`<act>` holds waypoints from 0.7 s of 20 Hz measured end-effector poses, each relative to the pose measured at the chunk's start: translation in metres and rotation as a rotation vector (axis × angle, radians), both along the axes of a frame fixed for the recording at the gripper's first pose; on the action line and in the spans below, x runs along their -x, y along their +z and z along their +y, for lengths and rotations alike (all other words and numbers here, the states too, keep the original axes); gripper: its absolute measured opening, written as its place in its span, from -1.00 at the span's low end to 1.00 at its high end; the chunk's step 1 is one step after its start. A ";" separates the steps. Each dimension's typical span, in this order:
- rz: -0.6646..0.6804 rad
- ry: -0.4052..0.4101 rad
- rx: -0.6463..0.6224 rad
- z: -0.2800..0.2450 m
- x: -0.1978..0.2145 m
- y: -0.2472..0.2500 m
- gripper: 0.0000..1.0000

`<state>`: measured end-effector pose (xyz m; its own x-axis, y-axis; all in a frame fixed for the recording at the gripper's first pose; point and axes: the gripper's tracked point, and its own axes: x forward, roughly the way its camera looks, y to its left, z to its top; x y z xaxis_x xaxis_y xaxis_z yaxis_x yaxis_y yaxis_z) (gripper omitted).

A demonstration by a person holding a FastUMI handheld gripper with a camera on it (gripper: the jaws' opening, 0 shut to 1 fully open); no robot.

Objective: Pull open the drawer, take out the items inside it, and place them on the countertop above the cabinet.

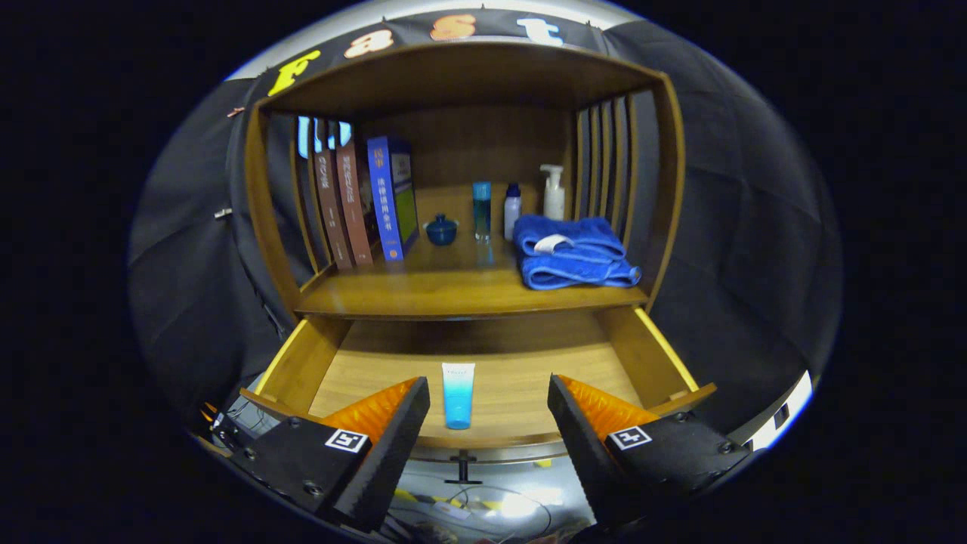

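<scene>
- One tube [458,394] is seen lying in the open drawer [302,363], near its front.
- On the countertop [423,291]: three books [355,200], three bottles [514,208], one folded towel [574,261].
- Gripper [489,408] is held level, spread wide, nothing gripped; the tube lies between its fingers.

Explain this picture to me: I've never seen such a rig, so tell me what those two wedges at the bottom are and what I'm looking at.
The wedges are the two fingers of a hand-held gripper, carried by a person; the camera rides on it and looks forward along them. The fingers stand open, holding nothing. Ahead is a wooden cabinet with its drawer pulled open. Inside the drawer, between the fingers, lies a blue tube. On the countertop above stand books, a small blue pot, three bottles and folded blue towels.
</scene>
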<state>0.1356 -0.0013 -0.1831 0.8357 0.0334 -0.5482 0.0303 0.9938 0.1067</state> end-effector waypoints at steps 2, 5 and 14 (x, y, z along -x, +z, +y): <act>0.108 0.041 -0.078 0.019 -0.024 -0.012 1.00; 0.300 0.095 -0.154 0.038 -0.044 -0.046 1.00; 0.650 0.089 -0.085 0.052 -0.060 -0.135 1.00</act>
<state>0.1952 0.0512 -0.3179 0.3274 0.1528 -0.9325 0.0329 0.9844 0.1728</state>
